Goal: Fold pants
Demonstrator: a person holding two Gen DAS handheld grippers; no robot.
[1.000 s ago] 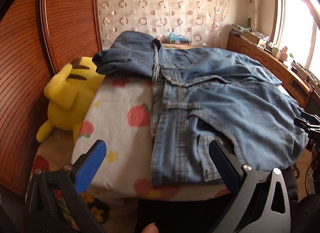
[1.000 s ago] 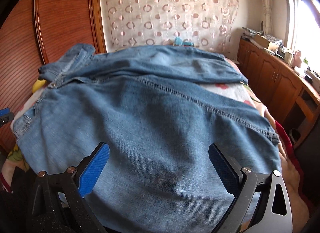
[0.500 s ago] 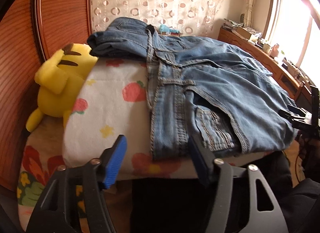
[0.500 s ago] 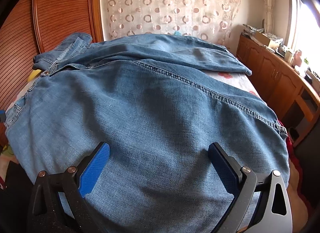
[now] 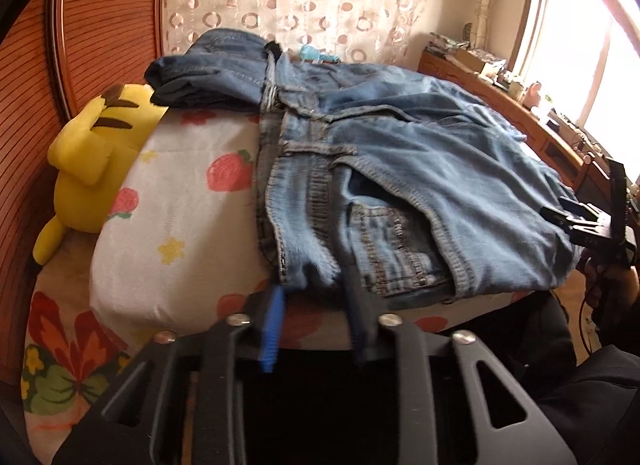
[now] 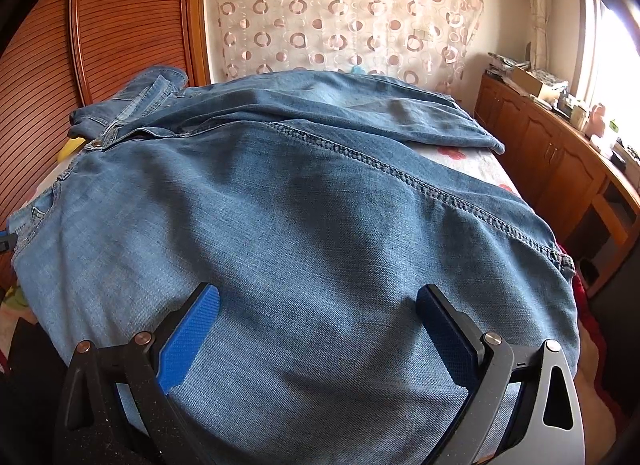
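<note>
Blue jeans (image 5: pixel 392 169) lie spread on the bed, waistband toward the left, legs running right. My left gripper (image 5: pixel 316 297) sits at the near corner of the waistband, its jaws narrowed around the denim edge. My right gripper (image 6: pixel 320 329) is wide open, its blue pads (image 6: pixel 188 341) resting over the near jean leg (image 6: pixel 304 233). The right gripper also shows at the right edge of the left wrist view (image 5: pixel 588 225). A second pair of darker jeans (image 5: pixel 212 69) lies folded at the far left of the bed.
A floral sheet (image 5: pixel 180 193) covers the bed. A yellow plush toy (image 5: pixel 92 153) lies at the bed's left beside a wooden headboard (image 5: pixel 36 77). A wooden cabinet (image 6: pixel 560 161) with clutter runs along the right under a window. A curtain (image 6: pixel 344 17) hangs behind.
My left gripper has dropped to the near waistband corner and its jaws have closed in from wide open. My right gripper has moved slightly forward over the leg, still open.
</note>
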